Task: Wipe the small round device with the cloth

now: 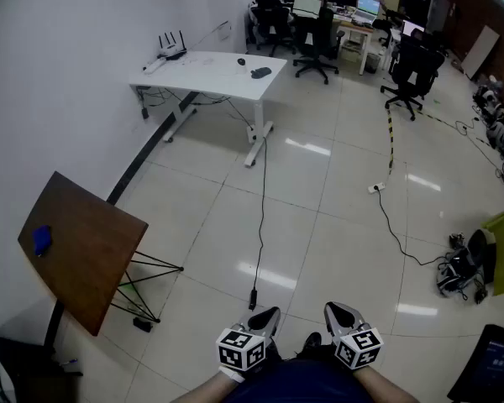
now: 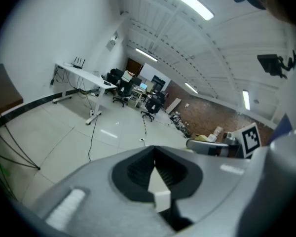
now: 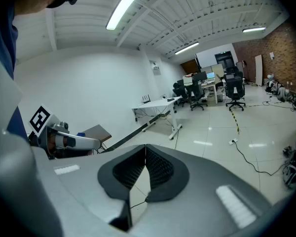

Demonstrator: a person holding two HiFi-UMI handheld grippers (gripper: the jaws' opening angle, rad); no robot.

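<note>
At the far left a tilted brown table (image 1: 92, 250) is seen on thin black legs, close to the white wall. A small blue object (image 1: 41, 240) lies on its top near the left edge, well apart from both grippers; it is too small for it to be told whether it is the cloth or the round device. Further back a white desk (image 1: 210, 72) is set against the wall, with a router (image 1: 173, 49) at its far corner and a few small dark items on its top. A black cable (image 1: 261, 225) is run from the desk across the tiled floor toward the person. At the bottom edge the left gripper (image 1: 265, 319) is held low over the floor, its jaws pressed together with nothing between them. Just beside it the right gripper (image 1: 343, 316) is held the same way, jaws also pressed together and empty. Further right, black office chairs (image 1: 410, 70) are gathered near cluttered desks.
</note>
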